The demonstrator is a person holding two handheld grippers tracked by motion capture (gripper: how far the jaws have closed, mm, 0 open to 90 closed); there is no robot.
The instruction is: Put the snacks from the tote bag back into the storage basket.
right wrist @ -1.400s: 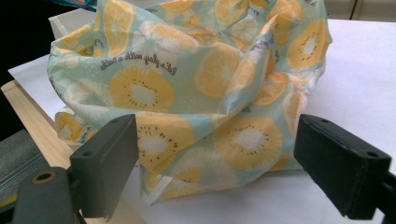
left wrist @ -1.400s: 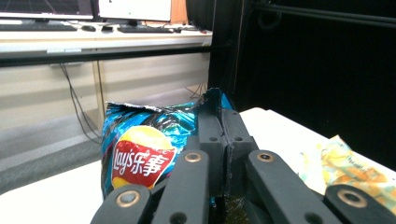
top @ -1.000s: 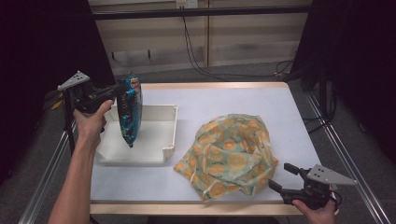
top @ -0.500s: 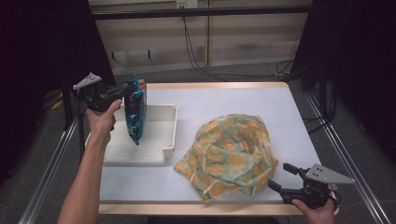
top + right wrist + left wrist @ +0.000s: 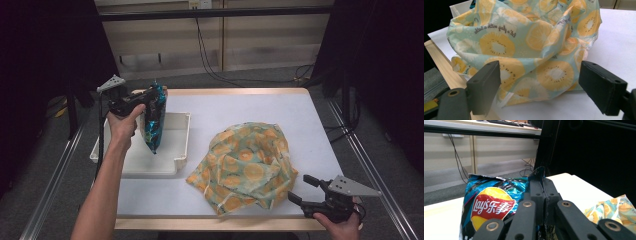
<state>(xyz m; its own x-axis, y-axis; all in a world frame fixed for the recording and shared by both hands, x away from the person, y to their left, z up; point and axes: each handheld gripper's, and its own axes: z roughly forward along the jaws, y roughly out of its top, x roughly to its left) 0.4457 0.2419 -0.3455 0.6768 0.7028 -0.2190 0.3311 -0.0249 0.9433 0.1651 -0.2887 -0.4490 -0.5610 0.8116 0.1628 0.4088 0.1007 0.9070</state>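
Crinkled blue foil marks the work in hand — a chip bag (image 5: pixel 154 117) hangs upright from the left gripper (image 5: pixel 148 96), whose jaws are pressed together on the bag's top seam. In the left gripper view the two black jaws meet on the torn upper corner of the foil, with the red-and-yellow brand roundel of the bag to their left. From above, the bag's lower end hangs over the white tray (image 5: pixel 177 160) at the left of the table (image 5: pixel 300 115); whether it touches the tray floor cannot be told.

At the near right, the right gripper (image 5: pixel 299 189) rests low at the table's near edge, its jaws spread and pinching nothing. They point at the citrus-print cloth bag (image 5: pixel 247 165), which lies crumpled in the middle of the table — just beyond the jaws, apparently not touching them. In the right gripper view the cloth's near folds lie between and beyond the two open pads.

Judged from this layout, the step is the carrying of the chip bag, clear of or into the tray. If the cloth bag is its destination, the next move calls for the right jaws to take a fold and lift the mouth open, while the left carries the foil rightward.
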